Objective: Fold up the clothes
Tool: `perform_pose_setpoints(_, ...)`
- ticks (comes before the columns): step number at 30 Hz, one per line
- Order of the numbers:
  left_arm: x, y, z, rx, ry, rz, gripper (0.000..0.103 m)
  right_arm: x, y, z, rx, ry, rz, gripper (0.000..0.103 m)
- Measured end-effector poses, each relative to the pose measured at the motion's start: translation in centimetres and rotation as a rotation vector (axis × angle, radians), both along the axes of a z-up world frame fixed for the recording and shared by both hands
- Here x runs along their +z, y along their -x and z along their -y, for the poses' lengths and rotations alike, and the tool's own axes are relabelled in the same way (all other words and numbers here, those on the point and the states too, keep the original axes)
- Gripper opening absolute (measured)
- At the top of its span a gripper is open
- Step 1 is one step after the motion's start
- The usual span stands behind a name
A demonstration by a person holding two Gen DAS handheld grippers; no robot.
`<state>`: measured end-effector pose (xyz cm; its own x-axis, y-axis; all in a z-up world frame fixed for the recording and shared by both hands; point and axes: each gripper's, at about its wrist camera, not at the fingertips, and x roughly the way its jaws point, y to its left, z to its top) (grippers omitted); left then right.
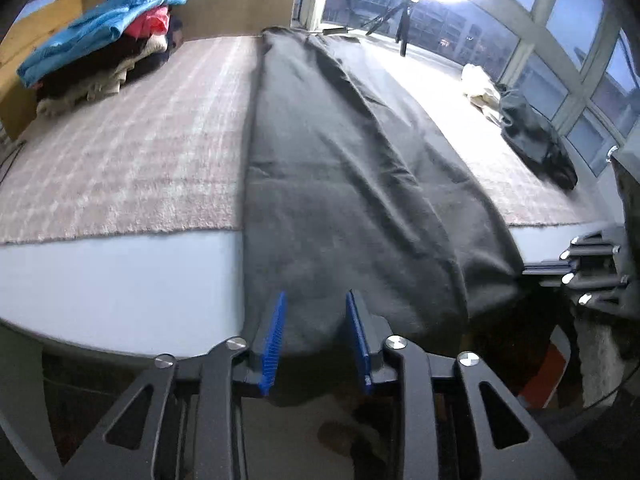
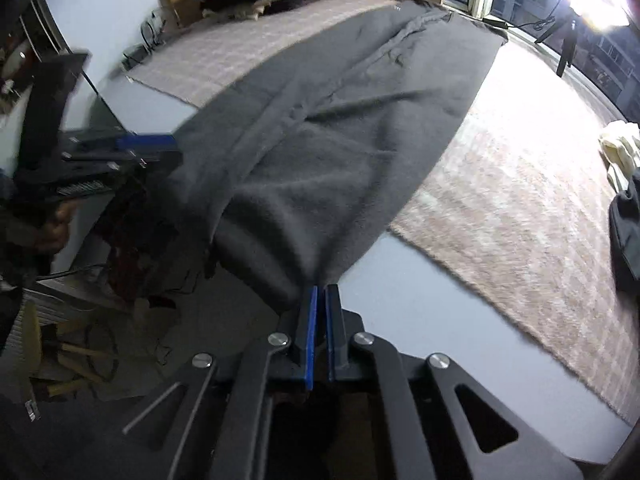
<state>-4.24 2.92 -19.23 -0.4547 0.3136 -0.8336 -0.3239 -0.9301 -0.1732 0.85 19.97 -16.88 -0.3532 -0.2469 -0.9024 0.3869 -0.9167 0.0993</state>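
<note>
A long dark grey garment (image 1: 340, 160) lies lengthwise on the bed, its near end hanging over the mattress edge. My left gripper (image 1: 316, 296) stands open at that near hem, its blue pads apart with grey cloth between them and not pinched. In the right wrist view the same garment (image 2: 340, 120) runs away from my right gripper (image 2: 321, 290), whose blue pads are shut on the hem's corner. The left gripper (image 2: 168, 154) shows at the garment's other near corner, held by a hand. The right gripper (image 1: 532, 270) appears at the right rim of the left wrist view.
A pink and white checked blanket (image 1: 120, 152) covers the bed above a bare pale mattress strip (image 1: 120, 280). A pile of clothes with a blue top (image 1: 104, 40) sits far left. A dark garment (image 1: 536, 136) and cream cloth (image 1: 480, 84) lie near the windows. Clutter lies on the floor (image 2: 80, 360).
</note>
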Motion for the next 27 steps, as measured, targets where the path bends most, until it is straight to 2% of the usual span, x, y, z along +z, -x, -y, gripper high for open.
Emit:
perform_pose_setpoints(2, 0.1, 0.2, -0.4, -0.019, 0.030, -0.004, 0.029, 0.4, 0.2, -1.7, -0.034, 0.013, 0.011, 0.002)
perform_pose_setpoints(4, 0.1, 0.5, -1.3, -0.037, 0.071, -0.014, 0.031, -0.1, 0.2, -2.5, -0.048, -0.026, 0.024, 0.001)
perform_pose_setpoints(6, 0.2, 0.2, -1.4, -0.055, 0.094, -0.023, 0.034, 0.2, -0.3, -2.7, -0.050, -0.058, -0.002, 0.002)
perform_pose_setpoints(9, 0.4, 0.1, -0.9, -0.061, 0.083, -0.018, 0.037, 2.1, -1.5, -1.9, 0.003, -0.003, -0.079, 0.012)
perform_pose_setpoints(10, 0.5, 0.3, -0.8, -0.061, 0.075, -0.013, 0.037, 2.6, -1.8, -1.4, 0.036, 0.015, -0.102, 0.023)
perform_pose_setpoints(11, 0.6, 0.3, -0.6, -0.063, 0.067, -0.008, 0.037, 2.6, -2.2, -0.2, 0.093, -0.016, -0.118, 0.038)
perform_pose_setpoints(13, 0.6, 0.4, -0.6, -0.072, 0.064, -0.003, 0.037, 1.9, -3.0, 2.1, 0.222, -0.082, -0.161, 0.043)
perform_pose_setpoints(18, 0.6, 0.6, -0.6, -0.095, 0.066, 0.015, 0.037, -1.7, -3.4, 6.3, 0.452, -0.288, -0.246, 0.043)
perform_pose_setpoints(19, 0.6, 0.6, -0.6, -0.098, 0.064, 0.019, 0.037, -2.5, -3.4, 7.0, 0.486, -0.335, -0.259, 0.041)
perform_pose_setpoints(20, 0.6, 0.6, -0.5, -0.101, 0.062, 0.021, 0.037, -2.9, -3.6, 7.1, 0.501, -0.370, -0.285, 0.030)
perform_pose_setpoints(21, 0.6, 0.6, -0.5, -0.103, 0.060, 0.022, 0.037, -2.9, -3.7, 6.9, 0.499, -0.379, -0.313, 0.022)
perform_pose_setpoints(23, 0.6, 0.6, -0.5, -0.109, 0.059, 0.024, 0.037, -2.1, -3.3, 6.2, 0.496, -0.320, -0.286, 0.004)
perform_pose_setpoints(27, 0.7, 0.6, -0.5, -0.124, 0.062, 0.027, 0.037, -0.8, -2.6, 4.9, 0.496, -0.289, -0.243, 0.003)
